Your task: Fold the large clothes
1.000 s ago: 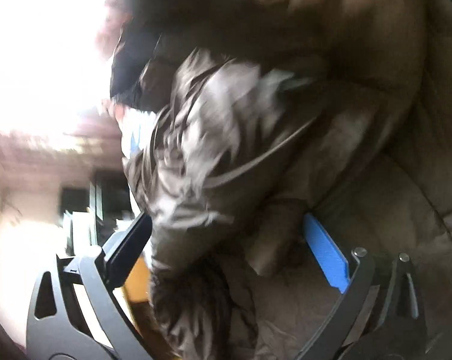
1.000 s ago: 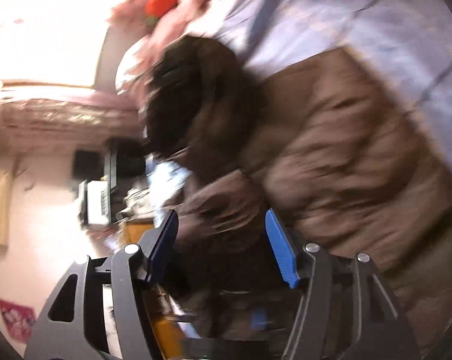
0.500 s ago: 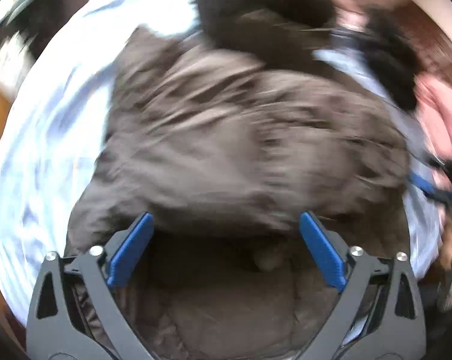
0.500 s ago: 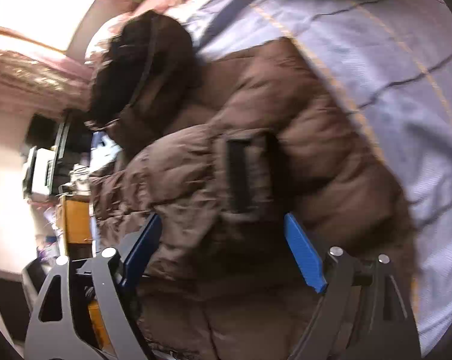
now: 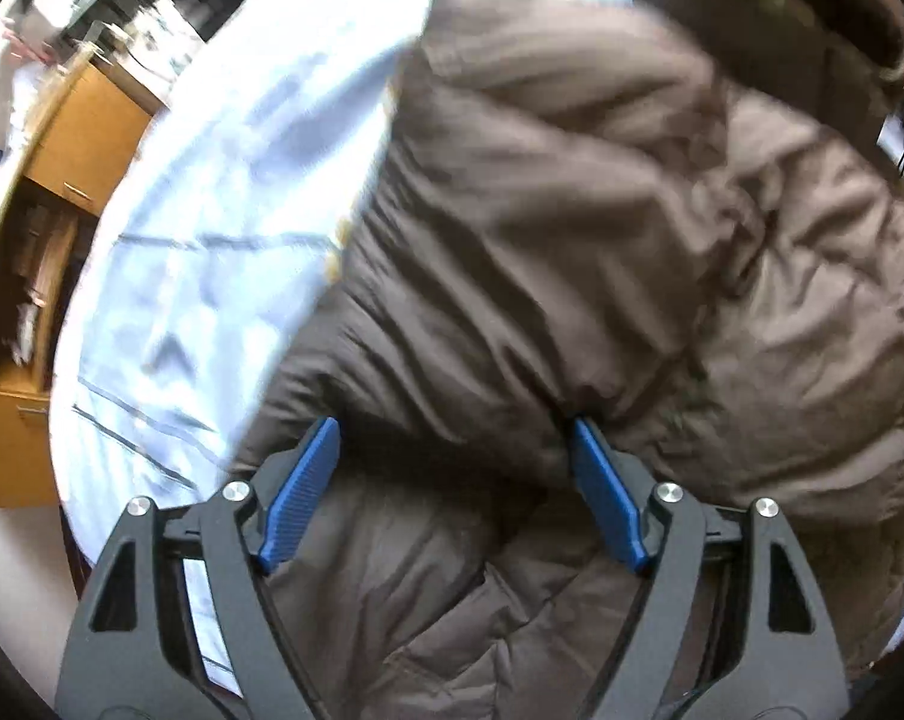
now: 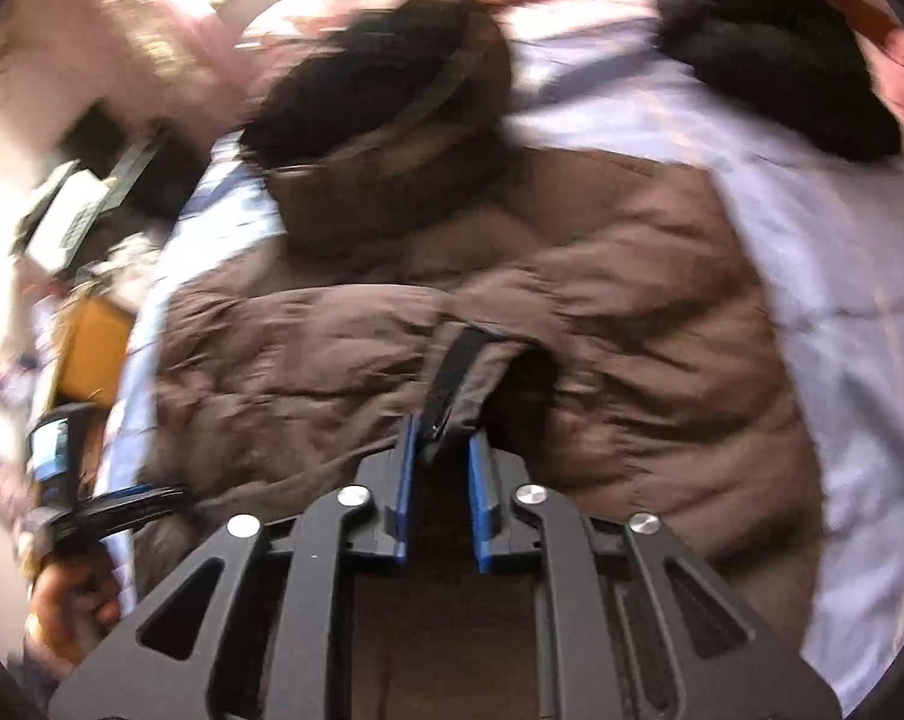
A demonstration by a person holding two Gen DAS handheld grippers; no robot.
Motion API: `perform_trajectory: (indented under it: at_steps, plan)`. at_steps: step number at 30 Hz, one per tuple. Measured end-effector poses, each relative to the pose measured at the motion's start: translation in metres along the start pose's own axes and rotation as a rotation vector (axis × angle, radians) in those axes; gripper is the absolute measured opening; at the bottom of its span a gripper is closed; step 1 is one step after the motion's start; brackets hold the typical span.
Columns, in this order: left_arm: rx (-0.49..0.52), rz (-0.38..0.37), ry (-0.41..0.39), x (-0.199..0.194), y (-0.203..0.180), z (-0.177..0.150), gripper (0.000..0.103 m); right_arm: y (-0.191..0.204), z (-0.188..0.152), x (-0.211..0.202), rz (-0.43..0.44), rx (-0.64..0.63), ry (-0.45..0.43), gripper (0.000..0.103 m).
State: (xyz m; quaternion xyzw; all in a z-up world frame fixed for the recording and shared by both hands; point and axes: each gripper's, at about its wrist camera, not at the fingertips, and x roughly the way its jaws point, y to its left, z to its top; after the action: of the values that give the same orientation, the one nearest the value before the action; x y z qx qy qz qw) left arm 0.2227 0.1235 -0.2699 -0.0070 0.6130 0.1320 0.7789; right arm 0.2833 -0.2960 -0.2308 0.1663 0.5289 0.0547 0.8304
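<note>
A brown quilted puffer jacket [image 6: 601,324] lies spread on a pale blue bed sheet [image 6: 841,276] — puffy, creased, its dark fur-trimmed hood [image 6: 386,96] at the far end. A cuff with a black strap [image 6: 452,372] sticks up at its near edge.

Left gripper [image 5: 454,438]: jaws spread wide, blue pads [image 5: 299,492] well apart, black frame angled down and forward, nothing pinched between them. Right gripper [image 6: 443,441]: jaws drawn nearly together, blue pads [image 6: 405,480] clamped on a strip of fabric, frame pointing forward. Left hand [image 6: 71,597] glimpsed at the lower left edge of the right wrist view, apparently wrapped around its gripper's handle, though blurred.
</note>
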Motion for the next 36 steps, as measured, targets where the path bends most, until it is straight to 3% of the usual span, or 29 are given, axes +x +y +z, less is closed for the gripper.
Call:
perform_trajectory:
  at_steps: [3, 5, 7, 8, 10, 14, 17, 23, 25, 29, 31, 33, 36]
  plan:
    - [0.038, -0.038, -0.125, -0.034, -0.009, -0.004, 0.086, -0.019, -0.003, -0.009, -0.138, 0.12, -0.09, 0.026]
    - [0.097, -0.103, -0.177, -0.05, -0.026, -0.01, 0.086, -0.015, -0.008, -0.017, -0.092, 0.096, -0.143, 0.026]
    - [0.171, -0.199, -0.202, -0.059, -0.054, -0.018, 0.086, -0.006, -0.01, -0.018, 0.017, 0.066, -0.16, 0.026]
    - [0.211, -0.244, -0.197, -0.059, -0.07, -0.02, 0.086, 0.002, -0.011, -0.016, 0.103, 0.038, -0.147, 0.026]
    - [0.267, -0.286, -0.168, -0.05, -0.096, -0.028, 0.086, 0.018, -0.012, -0.004, 0.146, -0.007, -0.087, 0.026]
    - [0.316, -0.287, -0.038, -0.018, -0.133, -0.03, 0.086, 0.022, -0.02, 0.044, 0.068, -0.036, 0.051, 0.026]
    - [0.32, -0.244, 0.083, 0.022, -0.147, -0.03, 0.09, 0.002, -0.026, 0.08, 0.071, 0.029, 0.135, 0.023]
    - [0.324, -0.224, 0.102, 0.027, -0.158, -0.028, 0.092, -0.002, -0.027, 0.089, 0.029, -0.019, 0.151, 0.021]
    - [0.313, -0.248, 0.047, 0.011, -0.158, -0.023, 0.091, -0.002, -0.024, 0.073, 0.054, -0.01, 0.124, 0.022]
    - [0.293, -0.273, -0.15, -0.027, -0.149, -0.015, 0.091, 0.0, -0.023, 0.042, 0.136, -0.018, 0.008, 0.022]
    - [0.236, -0.283, -0.164, -0.03, -0.143, -0.01, 0.091, -0.003, -0.021, 0.037, 0.154, -0.004, -0.025, 0.025]
    - [0.188, -0.296, -0.114, -0.017, -0.14, -0.004, 0.091, -0.007, -0.02, 0.04, 0.176, 0.03, -0.018, 0.026]
    - [0.143, -0.276, 0.082, 0.032, -0.143, -0.001, 0.095, -0.003, -0.019, 0.051, 0.163, 0.019, 0.009, 0.028]
